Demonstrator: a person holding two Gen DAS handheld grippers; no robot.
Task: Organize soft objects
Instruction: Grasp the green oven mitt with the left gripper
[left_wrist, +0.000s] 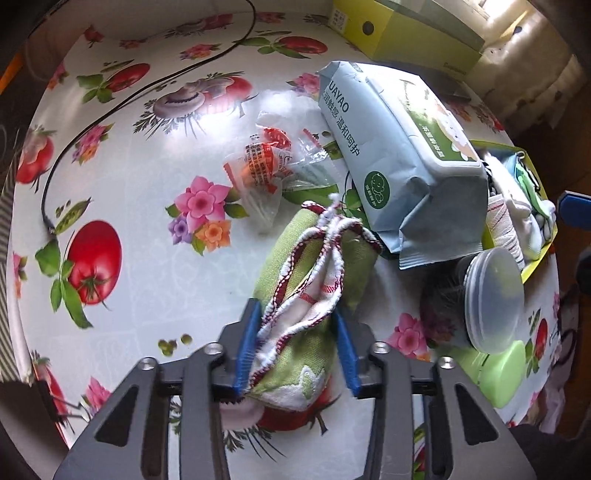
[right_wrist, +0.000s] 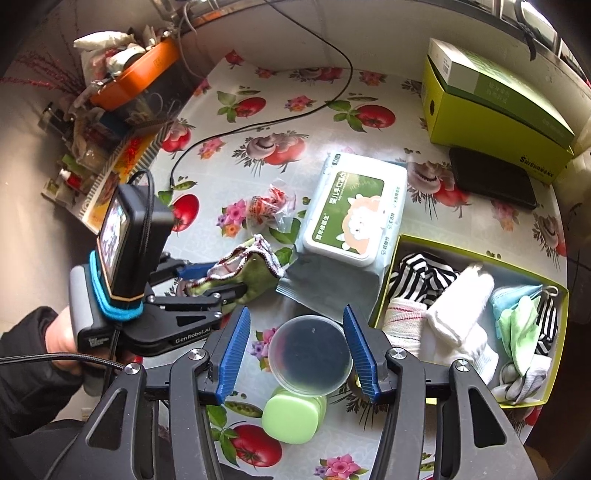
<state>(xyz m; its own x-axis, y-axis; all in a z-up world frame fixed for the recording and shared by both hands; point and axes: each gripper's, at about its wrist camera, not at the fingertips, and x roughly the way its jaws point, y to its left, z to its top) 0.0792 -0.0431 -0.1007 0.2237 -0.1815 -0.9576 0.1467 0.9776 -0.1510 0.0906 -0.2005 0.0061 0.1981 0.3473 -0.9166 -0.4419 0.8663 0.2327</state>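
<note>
From over the right gripper (right_wrist: 297, 354) you can see what the left camera mostly misses: the yellow-green box (right_wrist: 476, 248) with striped and white socks (right_wrist: 458, 314) packed inside, plus the person's dark sleeve (right_wrist: 22, 354) behind the left gripper (right_wrist: 218, 278). The left view shows, close up, its blue pads (left_wrist: 246, 350) pressing the sides of the rolled green cloth (left_wrist: 314, 295), which lies on the table. The right gripper's jaws stand spread above a clear round lid (right_wrist: 310, 354), not touching it. A wet-wipes pack (right_wrist: 351, 214) lies between cloth and box, a crumpled wrapper (left_wrist: 266, 158) beyond it, a green case (right_wrist: 291, 417) nearby. A black cable (left_wrist: 129, 96) crosses the tomato-and-flower tablecloth (left_wrist: 122, 295).
</note>
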